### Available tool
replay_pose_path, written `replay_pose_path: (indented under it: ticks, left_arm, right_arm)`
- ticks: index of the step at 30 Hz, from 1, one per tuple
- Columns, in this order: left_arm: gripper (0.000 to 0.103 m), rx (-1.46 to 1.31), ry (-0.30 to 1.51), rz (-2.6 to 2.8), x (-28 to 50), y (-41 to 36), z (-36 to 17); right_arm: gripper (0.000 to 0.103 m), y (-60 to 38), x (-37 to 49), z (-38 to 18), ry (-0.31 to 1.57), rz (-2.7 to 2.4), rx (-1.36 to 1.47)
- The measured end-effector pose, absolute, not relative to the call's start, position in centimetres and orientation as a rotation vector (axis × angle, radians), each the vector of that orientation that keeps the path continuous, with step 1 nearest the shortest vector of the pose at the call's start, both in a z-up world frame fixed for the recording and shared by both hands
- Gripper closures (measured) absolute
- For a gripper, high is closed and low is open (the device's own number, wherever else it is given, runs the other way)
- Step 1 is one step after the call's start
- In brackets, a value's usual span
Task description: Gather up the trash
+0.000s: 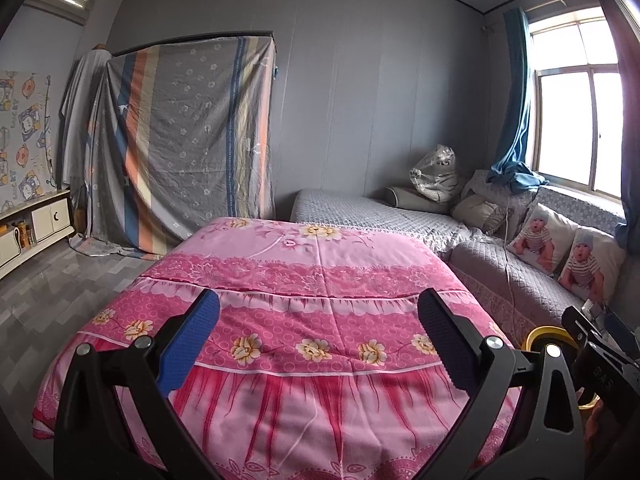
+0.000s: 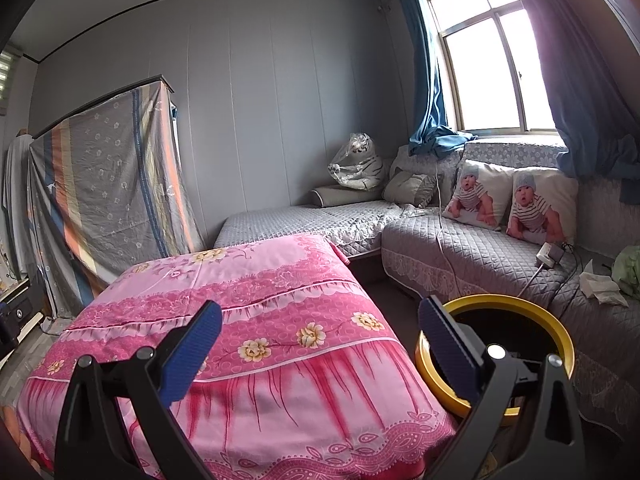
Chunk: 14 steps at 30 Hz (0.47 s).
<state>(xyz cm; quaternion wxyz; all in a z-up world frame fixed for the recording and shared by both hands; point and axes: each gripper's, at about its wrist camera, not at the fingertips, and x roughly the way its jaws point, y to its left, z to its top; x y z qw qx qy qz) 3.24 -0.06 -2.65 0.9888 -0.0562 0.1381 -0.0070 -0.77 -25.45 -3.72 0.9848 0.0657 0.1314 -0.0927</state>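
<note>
My left gripper [image 1: 318,336] is open and empty above a table draped in a pink floral cloth [image 1: 304,280]. My right gripper [image 2: 320,340] is open and empty over the same cloth [image 2: 256,288]. A round bin with a yellow rim [image 2: 560,332] stands on the floor just right of the table, behind my right finger; its rim also shows in the left wrist view [image 1: 548,332]. A crumpled white tissue [image 2: 602,284] lies on the grey sofa seat at the right, beside a pale green crumpled thing [image 2: 629,266]. The right gripper's body [image 1: 600,352] shows in the left wrist view.
A grey quilted corner sofa [image 2: 460,248] runs along the back and right, with two baby-print cushions [image 2: 512,200], a wrapped plush tiger [image 2: 356,162] and a white charger with cable [image 2: 550,256]. A sheet-covered wardrobe [image 1: 188,136] stands at the left. A low cabinet [image 1: 44,220] is far left.
</note>
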Motion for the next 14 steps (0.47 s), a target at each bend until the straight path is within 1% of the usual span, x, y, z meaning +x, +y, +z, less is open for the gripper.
replay_pose_path:
  ticks: [14]
  left_arm:
    - [0.008, -0.103, 0.273, -0.044, 3.16, -0.43, -2.59]
  right_arm:
    - [0.008, -25.63, -0.76, -3.7, 0.265, -0.185, 0.134]
